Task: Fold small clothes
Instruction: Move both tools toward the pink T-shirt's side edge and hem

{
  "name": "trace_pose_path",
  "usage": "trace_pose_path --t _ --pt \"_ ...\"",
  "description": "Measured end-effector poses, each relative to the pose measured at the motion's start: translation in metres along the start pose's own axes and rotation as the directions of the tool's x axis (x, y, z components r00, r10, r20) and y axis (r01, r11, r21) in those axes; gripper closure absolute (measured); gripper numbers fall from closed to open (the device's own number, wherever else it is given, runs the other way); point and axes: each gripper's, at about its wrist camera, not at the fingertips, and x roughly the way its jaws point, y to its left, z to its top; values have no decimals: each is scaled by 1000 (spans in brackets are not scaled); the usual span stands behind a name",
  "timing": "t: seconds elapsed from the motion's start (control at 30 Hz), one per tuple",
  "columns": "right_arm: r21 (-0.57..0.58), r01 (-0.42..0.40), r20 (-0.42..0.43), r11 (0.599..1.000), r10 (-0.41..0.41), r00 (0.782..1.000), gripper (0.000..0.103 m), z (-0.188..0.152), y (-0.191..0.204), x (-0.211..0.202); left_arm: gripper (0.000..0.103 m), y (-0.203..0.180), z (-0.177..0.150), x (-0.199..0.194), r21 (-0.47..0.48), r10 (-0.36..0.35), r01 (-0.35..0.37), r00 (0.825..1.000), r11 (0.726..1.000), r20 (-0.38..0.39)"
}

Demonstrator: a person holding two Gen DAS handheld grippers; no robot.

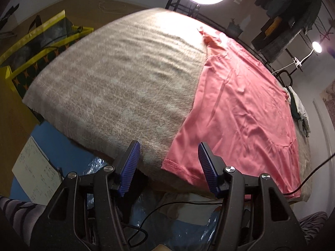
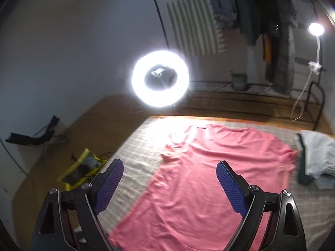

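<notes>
Left gripper (image 1: pixel 168 163): jaws apart, blue ribbed pads on either side of the stitched hem corner of the pink T-shirt (image 1: pixel 240 108), pads not pressing on the cloth; nothing clamped. Poised at the near edge of the counter (image 1: pixel 117 79), tilted down toward that corner. Beyond the pads, grey-beige woven cloth over the whole counter top, bare on the left half.

Right gripper (image 2: pixel 169 184): jaws wide apart, nothing between them, held above the pink T-shirt (image 2: pixel 209 177) with no contact visible. Left pad over the bare woven cloth of the counter (image 2: pixel 134 156), right pad over the pink fabric.

Pink T-shirt spread flat on the right half of the counter, hem at the near edge, neckline toward the far edge, one sleeve bunched and creased near the far middle, the other reaching toward the right edge. Just beside that sleeve, at the right edge, a small pile of folded clothes (image 2: pixel 316 156) in white and dark green.

Past the far edge, a lit ring light (image 2: pixel 160 78) and a small round lamp (image 2: pixel 315 29) on a bent white stem. On the back wall, dark garments (image 2: pixel 261 10) hanging, a potted plant (image 2: pixel 238 79) below them. On the wooden floor left of the counter, a yellow-trimmed bag (image 1: pixel 41 41). Below the near edge, a blue mat (image 1: pixel 69 142) with a written sheet of paper (image 1: pixel 35 173), and a black cable (image 1: pixel 167 206) trailing beneath the left gripper.
</notes>
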Motion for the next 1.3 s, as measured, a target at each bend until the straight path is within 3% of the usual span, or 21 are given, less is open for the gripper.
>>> trace_pose_path --t 0.23,0.33,0.43,0.5,0.6,0.73,0.93,1.17,1.3 --pt "17 -65 -97 998 67 993 20 49 26 73 48 -3 -1 21 -4 -21 21 998 1000 -57" --pt "-24 -51 -124 998 47 991 22 67 36 111 50 -6 0 23 11 -14 14 999 1000 -48" --pt "-55 -36 -170 998 26 985 24 77 40 161 69 -7 2 26 22 12 -11 999 1000 -37" --pt "-40 -25 -216 999 16 976 26 80 38 199 88 -5 5 29 5 -11 11 999 1000 -47" --pt "-10 -13 -287 1000 10 958 30 76 33 252 98 -4 7 32 -11 -32 32 998 999 -52" --pt "-7 13 -372 1000 -15 928 34 66 31 318 102 -5 9 33 -38 -79 77 995 996 -63" --pt "-70 61 -430 996 -85 899 41 57 30 384 103 -6 10 35 -50 -117 114 990 992 -73" --pt "-93 108 -452 990 -138 881 46 55 22 439 103 -1 13 28 -96 -188 182 980 979 -60" --pt "-98 130 -475 987 -161 865 56 51 17 461 103 2 15 19 -111 -225 220 973 969 -39"
